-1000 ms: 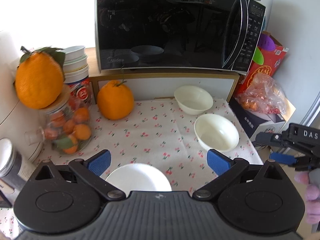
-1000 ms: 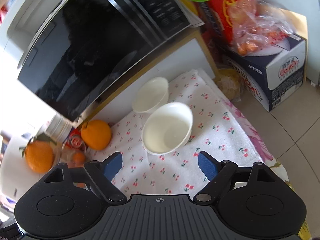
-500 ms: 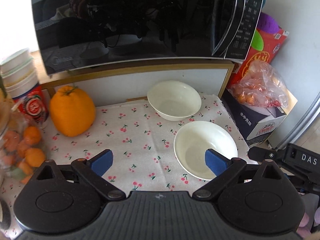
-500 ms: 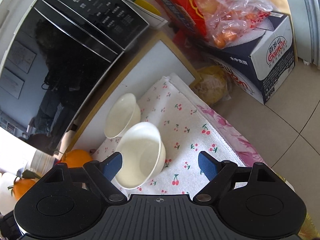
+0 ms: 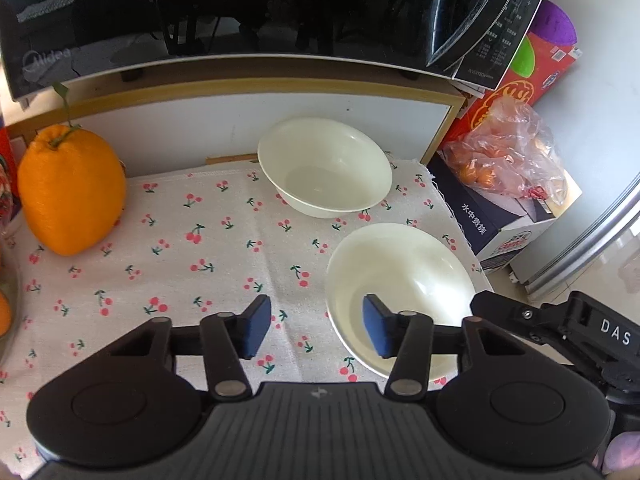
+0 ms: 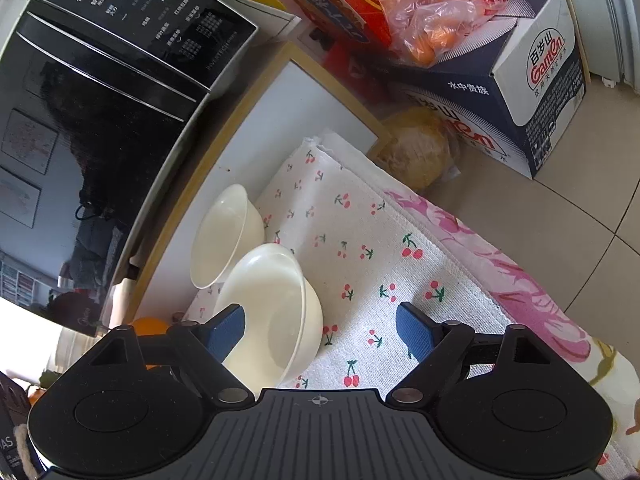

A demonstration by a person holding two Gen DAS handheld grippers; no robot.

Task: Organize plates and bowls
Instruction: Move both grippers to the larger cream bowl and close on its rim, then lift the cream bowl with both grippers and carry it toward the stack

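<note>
Two plain cream bowls (image 5: pixel 325 166) sit upright; left gripper (image 5: pixel 316 328) just narrowed, right gripper (image 6: pixel 320 330) wide apart.

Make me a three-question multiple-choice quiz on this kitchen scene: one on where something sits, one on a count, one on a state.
1. Where is the large orange?
A. left end of the cherry-print cloth
B. inside a bowl
C. on the floor

2. How many white bowls are on the cloth?
A. one
B. two
C. four

3. The near bowl is:
A. upside down
B. full of fruit
C. upright and empty

Answers:
1 A, it stands left of both bowls.
2 B, the near bowl and the far bowl.
3 C, its bare inside faces up.
</note>
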